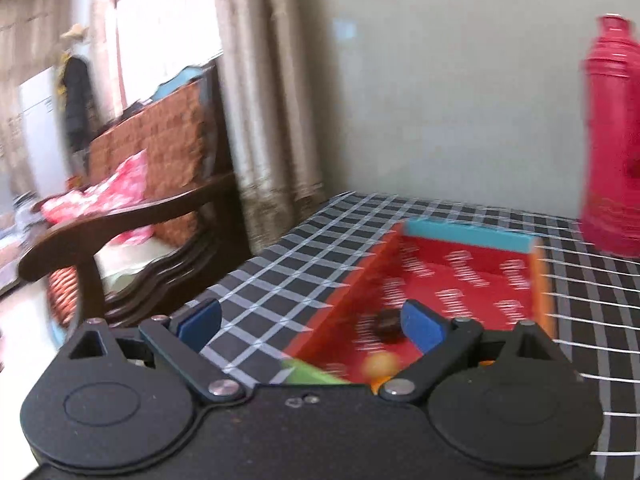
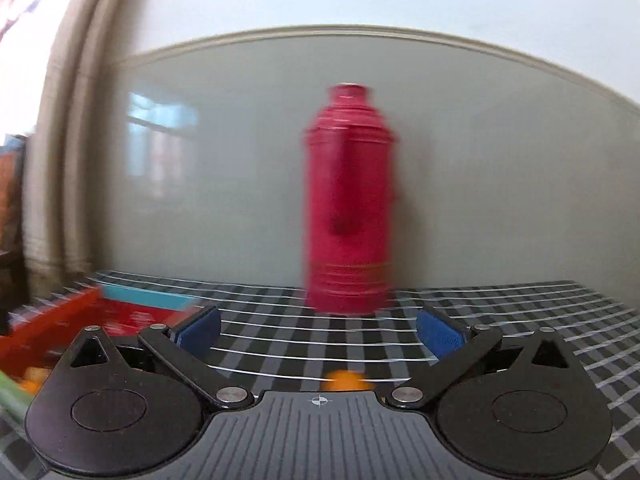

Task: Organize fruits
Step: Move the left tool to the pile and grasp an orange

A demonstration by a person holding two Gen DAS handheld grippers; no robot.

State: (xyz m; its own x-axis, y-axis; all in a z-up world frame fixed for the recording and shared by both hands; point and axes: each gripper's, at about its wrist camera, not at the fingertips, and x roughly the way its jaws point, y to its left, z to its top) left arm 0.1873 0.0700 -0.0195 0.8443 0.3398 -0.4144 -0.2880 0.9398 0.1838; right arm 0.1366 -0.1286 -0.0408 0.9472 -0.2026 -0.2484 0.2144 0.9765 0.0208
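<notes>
Both views are smeared by motion blur. In the left wrist view the left gripper (image 1: 312, 326) has its jaws spread wide with nothing between the blue pads; the left pad hangs over the black-and-white checked tabletop (image 1: 280, 280), the right pad over the open red box (image 1: 460, 276). That box, with an orange side wall and a teal far edge, lies on the tabletop at about 1 o'clock from the gripper. Inside it, just at 9 o'clock of the right pad, sits a small dark round fruit (image 1: 387, 322); whether it touches the pad cannot be told. Nearer the camera, at 6 o'clock from the dark fruit, lies a small orange fruit (image 1: 380, 364), and a green corner of the box (image 1: 310, 374) shows just left of it. A tall red flask (image 1: 612, 140) stands upright on the tabletop at 2 o'clock, beyond the box. Off the tabletop at 10 o'clock are a wooden armchair (image 1: 132, 216) and a curtain (image 1: 264, 100). In the right wrist view the right gripper (image 2: 318, 334) is likewise released, its jaws wide apart and empty, pointing at the red flask straight ahead at 12 o'clock. An orange fruit (image 2: 346, 380) lies on the checked cloth close under the gripper body, between the arms and free of them. The red box sits at 9 o'clock, with more orange pieces (image 2: 34, 378) low at its near end.
</notes>
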